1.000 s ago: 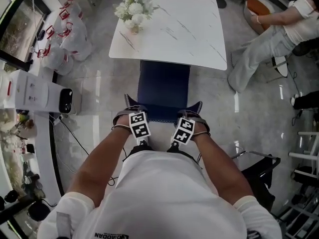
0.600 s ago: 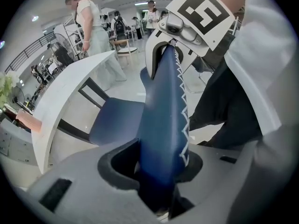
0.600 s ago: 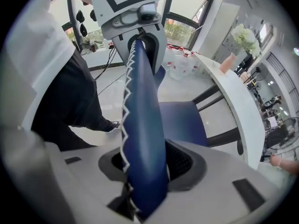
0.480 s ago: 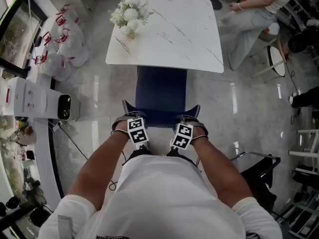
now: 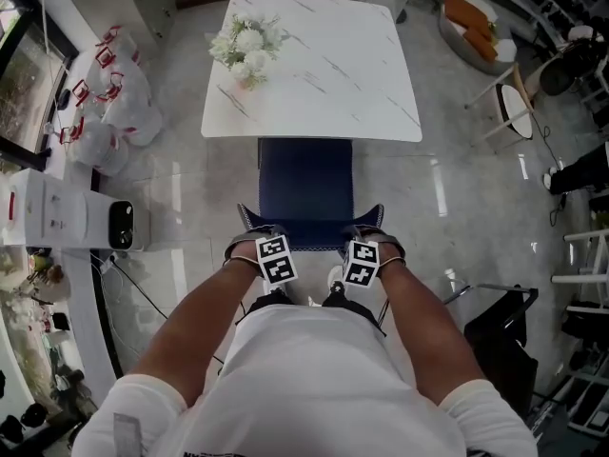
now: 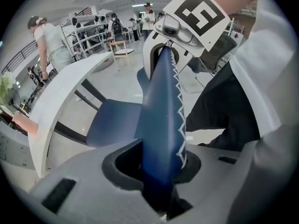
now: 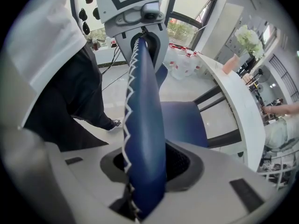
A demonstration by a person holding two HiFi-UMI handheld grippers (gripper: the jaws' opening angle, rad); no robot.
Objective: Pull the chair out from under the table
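Note:
A dark blue chair (image 5: 304, 174) stands pushed in, its seat partly under the white marble table (image 5: 324, 74). Its backrest top (image 5: 309, 225) with white zigzag stitching is nearest me. My left gripper (image 5: 255, 232) straddles the left end of the backrest (image 6: 161, 120) and my right gripper (image 5: 367, 234) the right end (image 7: 142, 125). Both point steeply down. The jaws of both are closing with the backrest between them, and a dark gap still shows beside it. In the left gripper view the right gripper (image 6: 164, 41) is further along the backrest; in the right gripper view the left gripper (image 7: 140, 29) is.
White flowers (image 5: 244, 41) stand on the table's left corner. Tied white bags (image 5: 109, 89) and a white appliance (image 5: 67, 208) lie left, with a cable (image 5: 152, 279) on the floor. A black cart (image 5: 504, 336) is at the right. An orange-seated chair (image 5: 471, 17) is far right.
Both grippers have stayed on the chair's backrest. The seated person at the upper right has gone out of the head view, which has shifted slightly.

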